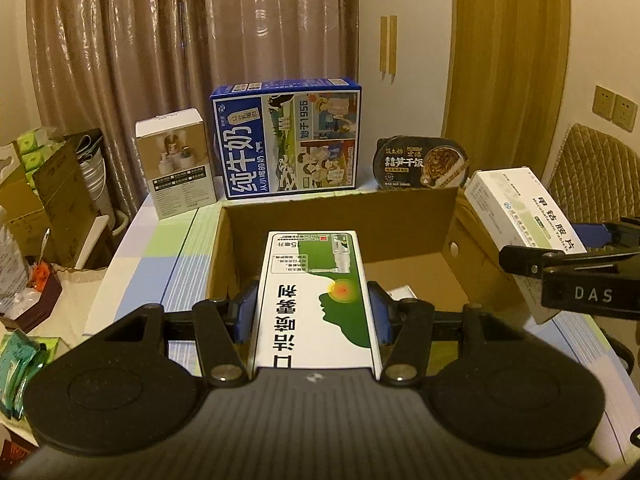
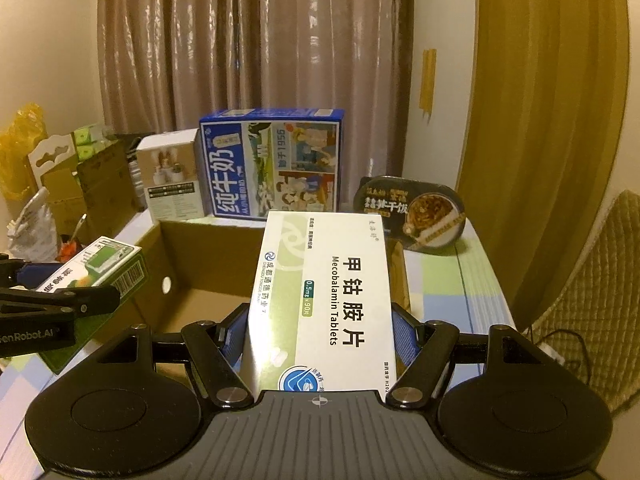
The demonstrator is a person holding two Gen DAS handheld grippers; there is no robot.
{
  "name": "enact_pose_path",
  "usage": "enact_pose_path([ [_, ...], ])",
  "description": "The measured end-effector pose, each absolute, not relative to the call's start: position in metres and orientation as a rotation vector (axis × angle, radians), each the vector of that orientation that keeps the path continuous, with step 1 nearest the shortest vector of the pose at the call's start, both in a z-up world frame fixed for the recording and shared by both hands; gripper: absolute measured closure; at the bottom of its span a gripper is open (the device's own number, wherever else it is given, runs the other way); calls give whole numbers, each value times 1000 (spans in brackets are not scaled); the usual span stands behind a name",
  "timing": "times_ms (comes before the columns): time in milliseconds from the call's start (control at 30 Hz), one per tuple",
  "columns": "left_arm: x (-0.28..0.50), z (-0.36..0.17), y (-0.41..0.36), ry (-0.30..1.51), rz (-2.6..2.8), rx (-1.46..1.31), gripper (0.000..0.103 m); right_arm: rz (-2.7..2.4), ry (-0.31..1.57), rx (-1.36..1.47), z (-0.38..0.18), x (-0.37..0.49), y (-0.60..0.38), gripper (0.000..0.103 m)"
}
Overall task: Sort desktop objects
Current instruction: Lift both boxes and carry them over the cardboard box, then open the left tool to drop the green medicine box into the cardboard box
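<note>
Blue pads of the left gripper press on the two long sides of the green-and-white box, so this gripper is pinching it; the long axis of the box runs straight ahead along the fingers, away from the hand and toward the far side of the table; its far end already hangs over the near wall of the open cardboard carton. The right gripper pinches in the same way the white Mecobalamin tablet box, also held lengthwise along its fingers; this box reaches over the carton from its right side, close to the right wall.

Both boxes are in the air, not resting on anything; the carton lies in front of and below both grippers, and its brown floor looks almost bare, with only a small white thing near the near right corner. I judge the left hand nearer to the middle of the carton, so its box can go down first. Farther away, behind the carton, stand the blue milk box, a small white box to its left and a black meal tray to its right.
</note>
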State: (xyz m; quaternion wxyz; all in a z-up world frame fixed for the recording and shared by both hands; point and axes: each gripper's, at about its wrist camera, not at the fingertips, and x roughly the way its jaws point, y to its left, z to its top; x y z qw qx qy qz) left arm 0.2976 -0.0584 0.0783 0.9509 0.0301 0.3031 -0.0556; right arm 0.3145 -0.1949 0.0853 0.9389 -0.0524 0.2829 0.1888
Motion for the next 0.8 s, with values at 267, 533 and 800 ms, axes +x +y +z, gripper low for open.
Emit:
enact_pose_path([
  [267, 339, 62, -52, 635, -112, 60, 52, 386, 603, -124, 71, 350, -186, 35],
  [533, 358, 43, -51, 658, -115, 57, 52, 383, 633, -135, 53, 366, -181, 35],
  [800, 369, 34, -53, 667, -124, 58, 52, 374, 649, -140, 42, 374, -181, 35],
])
